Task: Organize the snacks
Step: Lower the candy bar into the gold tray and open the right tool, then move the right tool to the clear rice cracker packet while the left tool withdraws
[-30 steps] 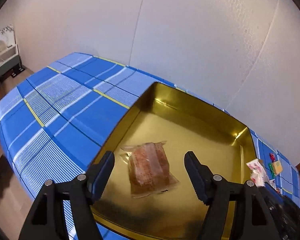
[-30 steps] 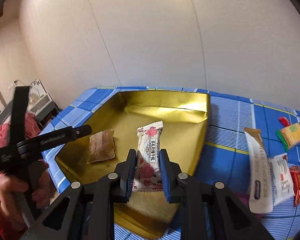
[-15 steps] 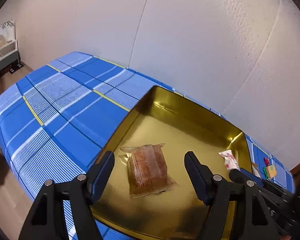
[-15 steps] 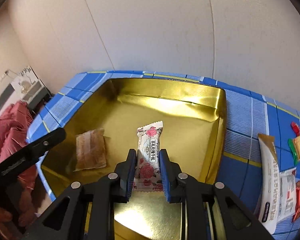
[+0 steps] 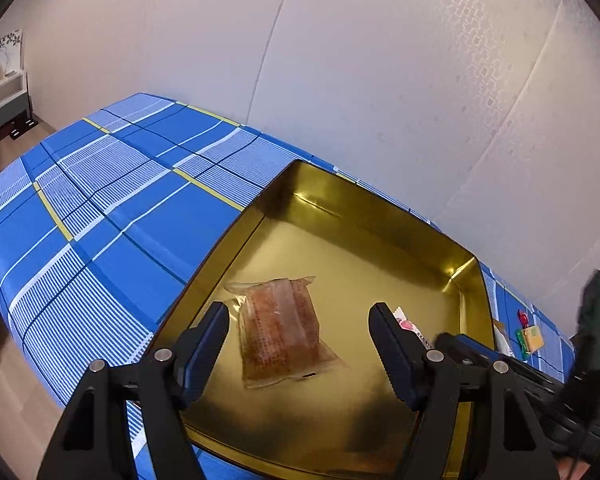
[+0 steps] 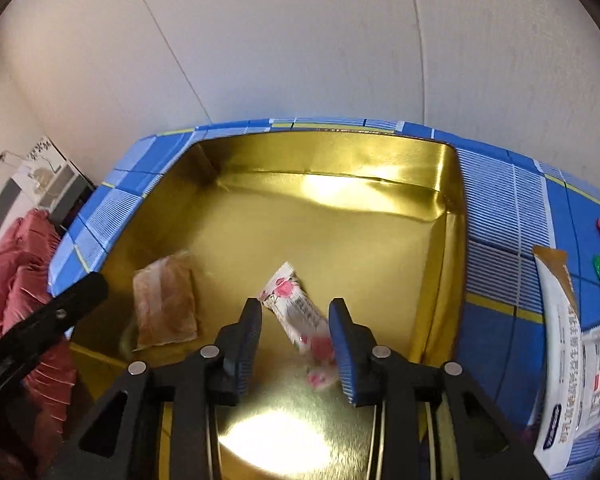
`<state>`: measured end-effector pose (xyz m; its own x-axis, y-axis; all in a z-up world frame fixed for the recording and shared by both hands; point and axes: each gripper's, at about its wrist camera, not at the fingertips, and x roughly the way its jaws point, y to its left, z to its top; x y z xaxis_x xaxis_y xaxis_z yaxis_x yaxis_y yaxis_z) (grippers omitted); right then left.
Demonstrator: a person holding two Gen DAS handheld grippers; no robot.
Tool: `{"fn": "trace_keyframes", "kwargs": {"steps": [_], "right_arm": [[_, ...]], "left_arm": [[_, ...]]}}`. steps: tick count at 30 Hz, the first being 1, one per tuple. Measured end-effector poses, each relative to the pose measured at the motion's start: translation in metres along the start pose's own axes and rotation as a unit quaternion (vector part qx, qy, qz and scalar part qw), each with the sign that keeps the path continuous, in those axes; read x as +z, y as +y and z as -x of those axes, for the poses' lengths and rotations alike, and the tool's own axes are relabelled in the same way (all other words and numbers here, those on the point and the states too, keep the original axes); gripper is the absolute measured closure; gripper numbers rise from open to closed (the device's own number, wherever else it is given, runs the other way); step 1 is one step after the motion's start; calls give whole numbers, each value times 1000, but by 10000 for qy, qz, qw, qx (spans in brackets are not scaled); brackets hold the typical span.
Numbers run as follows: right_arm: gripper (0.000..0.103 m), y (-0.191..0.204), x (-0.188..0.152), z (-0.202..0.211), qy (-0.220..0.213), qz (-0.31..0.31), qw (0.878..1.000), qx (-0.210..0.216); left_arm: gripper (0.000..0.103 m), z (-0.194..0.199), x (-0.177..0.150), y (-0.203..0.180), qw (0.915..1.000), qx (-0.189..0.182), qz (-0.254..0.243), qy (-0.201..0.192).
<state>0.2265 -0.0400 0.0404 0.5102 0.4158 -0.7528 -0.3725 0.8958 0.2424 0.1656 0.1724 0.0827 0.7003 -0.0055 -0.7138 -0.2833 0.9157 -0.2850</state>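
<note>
Your right tool [image 6: 294,340] is opening over the gold tin [image 6: 454,248]; the rose-printed candy bar [image 6: 300,320] lies tilted between its pads, near the right one, seemingly loose. Your left tool [image 5: 300,344] stands wide open over the tin's near-left part, straddling the brown pastry packet [image 5: 280,332] without touching it.

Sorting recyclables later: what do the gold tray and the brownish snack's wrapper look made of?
Gold tray: likely thin metal with a glossy finish, given its mirror-like glare and creased wall. Brownish snack's wrapper: apparently clear plastic film, since the contents show through and its edges are crimped.
</note>
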Motion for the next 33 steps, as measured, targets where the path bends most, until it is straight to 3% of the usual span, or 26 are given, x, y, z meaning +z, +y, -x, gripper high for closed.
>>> {"fn": "trace_keyframes", "kwargs": {"steps": [8, 15, 19, 23, 27, 33], "right_arm": [[68, -22, -30, 51, -420, 248, 9985, -250], [68, -65, -65, 101, -862, 200, 9948, -508], [68, -91, -80, 123, -1111, 194, 9890, -961], [68, -120, -99, 133, -1271, -255, 9853, -1117], [68, -145, -108, 140, -1110, -755, 9844, -1139], [68, -162, -124, 159, -1207, -867, 9786, -1424]], "left_arm": [[29, -4, -7, -18, 9997, -93, -229, 82], [24, -6, -15, -41, 9982, -208, -550, 108], [22, -9, -20, -54, 9972, -231, -693, 129], [21, -12, -26, -66, 9961, -330, -792, 191], [20, -15, -31, -79, 9947, -432, -916, 200], [15, -15, -40, -100, 9919, -642, -1082, 187]]}}
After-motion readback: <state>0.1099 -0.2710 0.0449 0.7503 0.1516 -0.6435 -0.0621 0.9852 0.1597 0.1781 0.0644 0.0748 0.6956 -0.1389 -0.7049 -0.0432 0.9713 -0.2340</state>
